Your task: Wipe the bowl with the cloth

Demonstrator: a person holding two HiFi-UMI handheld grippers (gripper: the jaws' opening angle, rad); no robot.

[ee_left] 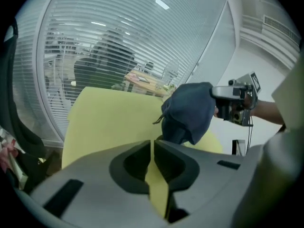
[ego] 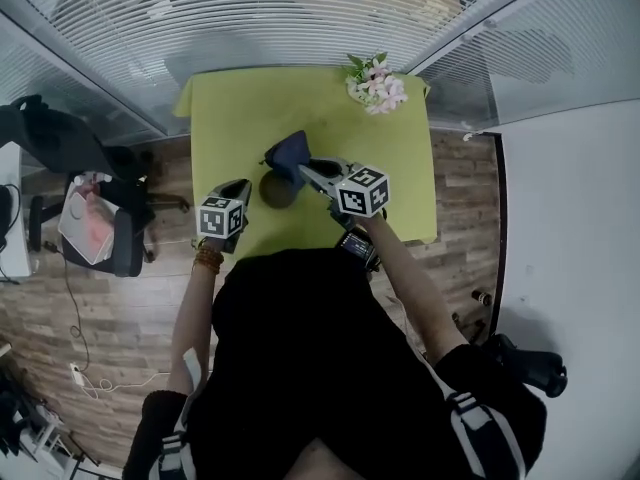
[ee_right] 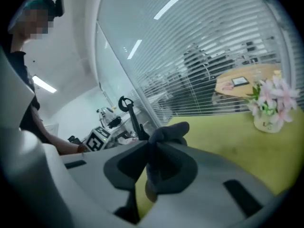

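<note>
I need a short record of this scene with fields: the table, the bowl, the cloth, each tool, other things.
table: yellow-green top
bowl: brown, standing on the table
cloth: dark blue, held up off the table, close to the bowl
left tool: shut, nothing between its jaws, left of the bowl
right tool: shut on the cloth
other things: flowers at the table's far right corner

Office meeting room, glass partition walls (ego: 480,28) with horizontal blinds (ego: 250,8) along the top of the frame, black office chair (ego: 127,240) at left, wood-look floor (ego: 100,313), yellow-green table (ego: 240,118) at centre
</note>
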